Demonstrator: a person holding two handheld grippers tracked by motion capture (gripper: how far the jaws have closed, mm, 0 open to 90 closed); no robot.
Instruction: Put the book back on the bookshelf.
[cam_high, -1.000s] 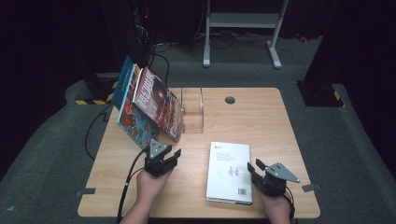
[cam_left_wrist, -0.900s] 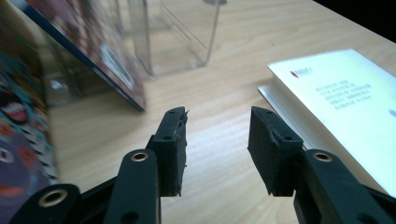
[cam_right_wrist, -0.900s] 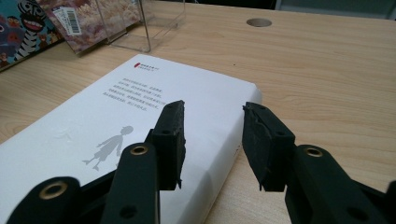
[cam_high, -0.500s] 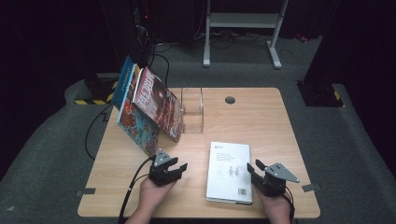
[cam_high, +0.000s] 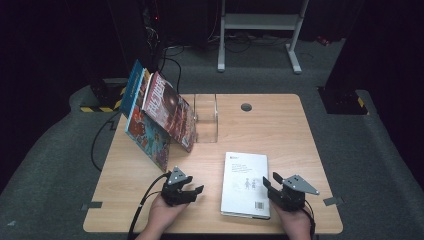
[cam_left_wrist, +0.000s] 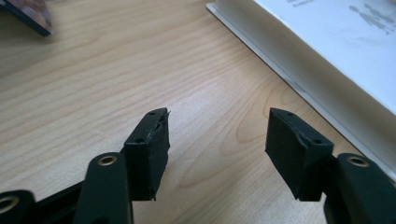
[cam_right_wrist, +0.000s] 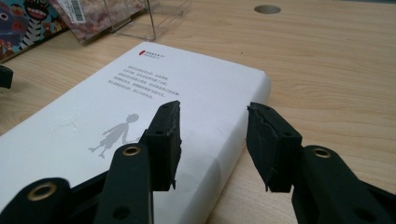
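One wooden table (cam_high: 280, 125), dark room

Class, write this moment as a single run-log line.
left gripper: jaws just opening, nothing between, above table | right gripper: open, straddling white book edge | book: flat on table
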